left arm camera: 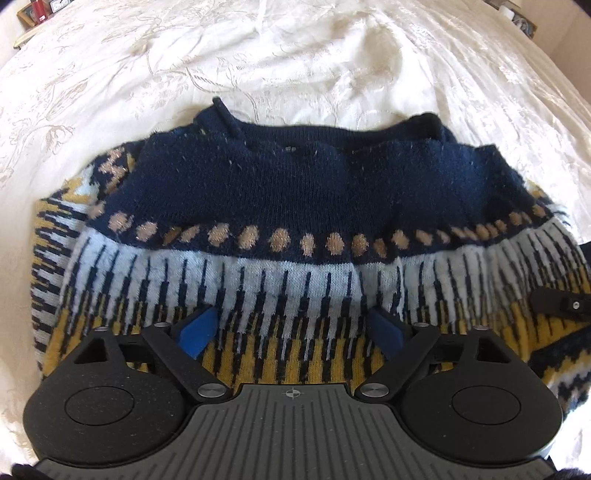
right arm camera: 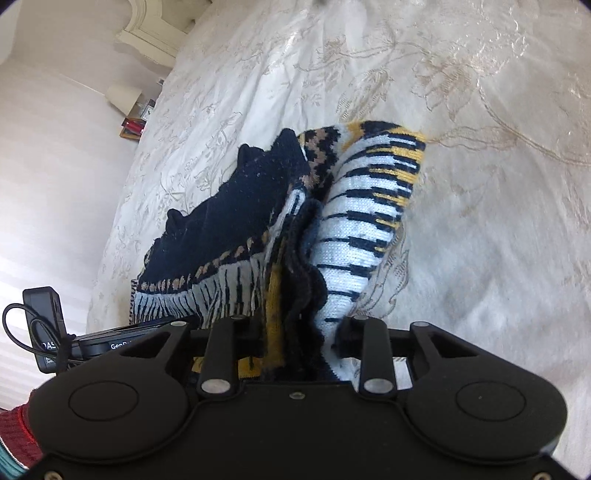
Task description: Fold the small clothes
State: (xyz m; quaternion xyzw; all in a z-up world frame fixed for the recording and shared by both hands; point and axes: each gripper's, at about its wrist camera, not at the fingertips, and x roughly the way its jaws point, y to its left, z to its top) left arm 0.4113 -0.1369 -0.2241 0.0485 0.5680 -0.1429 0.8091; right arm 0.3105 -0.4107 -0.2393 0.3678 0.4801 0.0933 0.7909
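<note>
A small knitted sweater [left arm camera: 295, 206], navy at the top with tan dots and white, navy and yellow stripes below, lies partly folded on the white bedspread [left arm camera: 258, 55]. My left gripper [left arm camera: 291, 328] hovers over its striped lower part, jaws wide open, blue pads [left arm camera: 195, 330] apart and empty. My right gripper [right arm camera: 295, 332] is shut on a bunched edge of the sweater [right arm camera: 354, 229], whose thick folds are pinched between its fingers and lifted off the bed. The right gripper's tip shows at the right edge of the left wrist view [left arm camera: 561, 304].
The embroidered white bedspread [right arm camera: 480, 147] spreads all around. A bedside shelf with small items [left arm camera: 37, 11] is at the far left corner. A lamp and books [right arm camera: 129, 107] stand by the wall. The left gripper's body and cable [right arm camera: 48, 332] sit at left.
</note>
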